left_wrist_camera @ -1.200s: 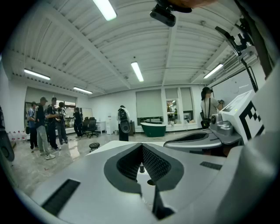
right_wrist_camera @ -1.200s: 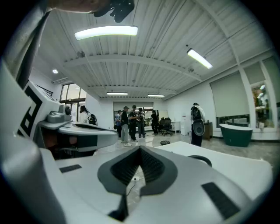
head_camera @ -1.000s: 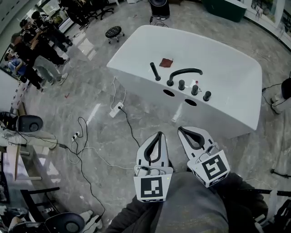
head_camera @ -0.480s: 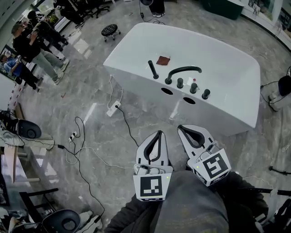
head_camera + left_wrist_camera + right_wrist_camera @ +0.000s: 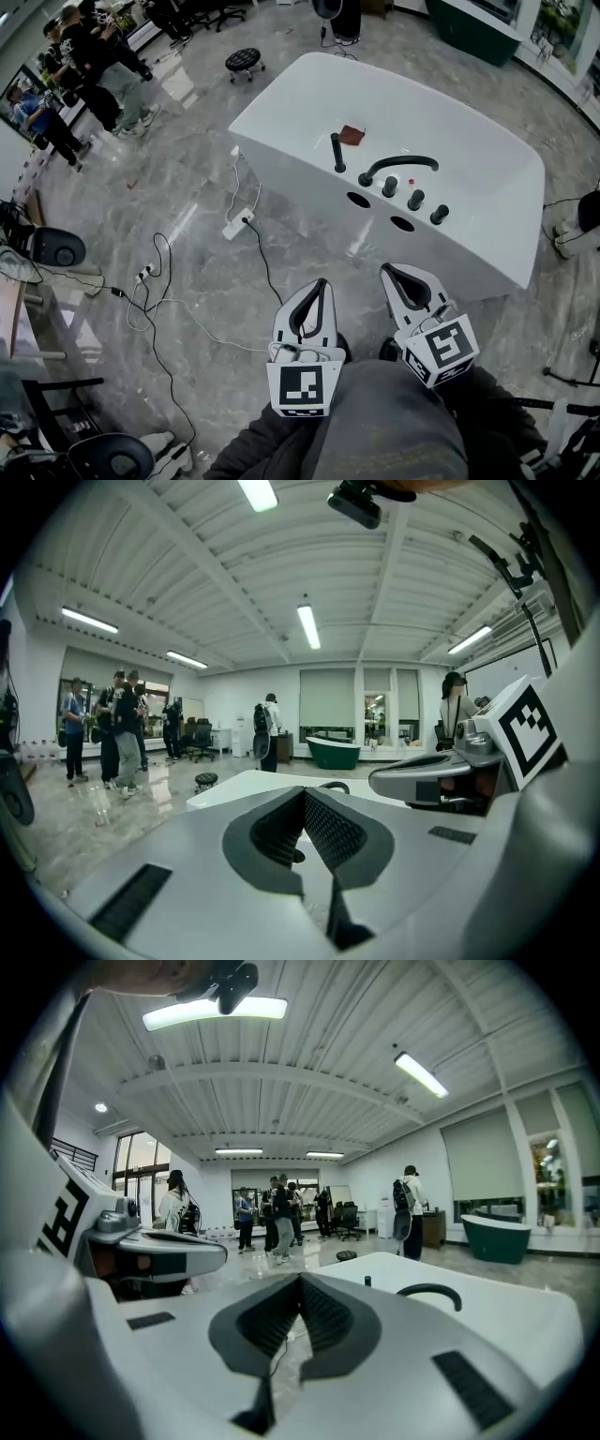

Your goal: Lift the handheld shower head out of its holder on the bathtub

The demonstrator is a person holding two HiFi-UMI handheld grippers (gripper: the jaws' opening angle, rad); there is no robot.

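The left gripper (image 5: 320, 284) and right gripper (image 5: 386, 271) are closed, empty. On the far bathtub (image 5: 473, 173) stands the shower head (image 5: 337, 152), its holder indistinct.

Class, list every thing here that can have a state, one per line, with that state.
left tongs, shut, empty, away from the bathtub
right tongs, shut, empty, away from the bathtub
handheld shower head, upright in its holder, untouched
spout, no water seen running
cloth, lying on the bathtub rim
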